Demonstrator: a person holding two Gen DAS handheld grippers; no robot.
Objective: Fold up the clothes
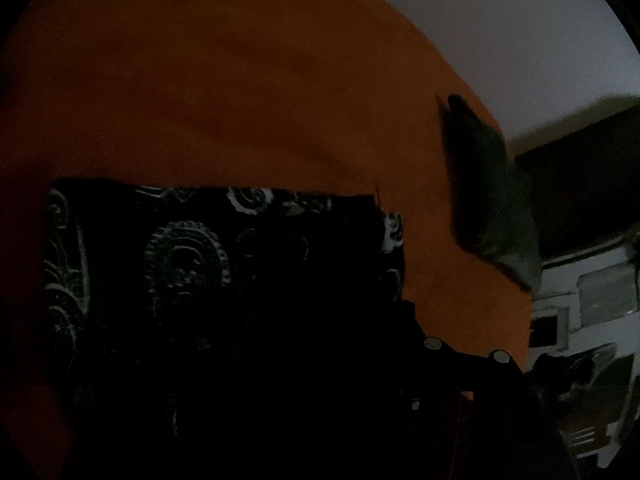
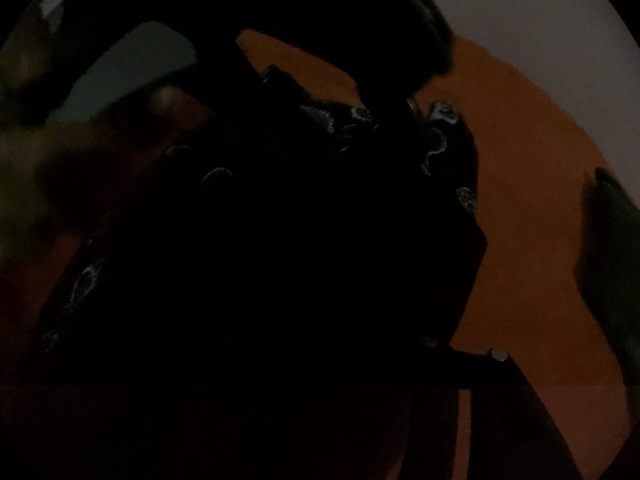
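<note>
Left wrist view: a black garment with a pale swirl print (image 1: 188,256) lies flat on an orange cloth surface (image 1: 220,80), filling the lower half of the frame from about 9 o'clock toward 4 o'clock, its straight upper edge running level across the middle. A dark green folded cloth (image 1: 492,200) rests at the orange surface's edge at 3 o'clock, well apart from the printed garment. The left gripper (image 1: 440,360) is a black outline at 5 o'clock (two small metal studs catch the light); its fingers merge with the dark fabric, so whether it is spread or pinching cannot be told.

Right wrist view: the same printed garment (image 2: 400,136) sits bunched and raised across the centre, its patterned folds uppermost toward 1 o'clock. The right gripper (image 2: 460,360) shows only as a dark frame at 5 o'clock; its state cannot be told either. A black shape, too dim to tell what it is (image 2: 400,20), reaches down from 12 o'clock to the garment's top. A blurred hand (image 2: 60,140) appears at 9 o'clock. The green cloth (image 2: 612,260) lies at 3 o'clock.
</note>
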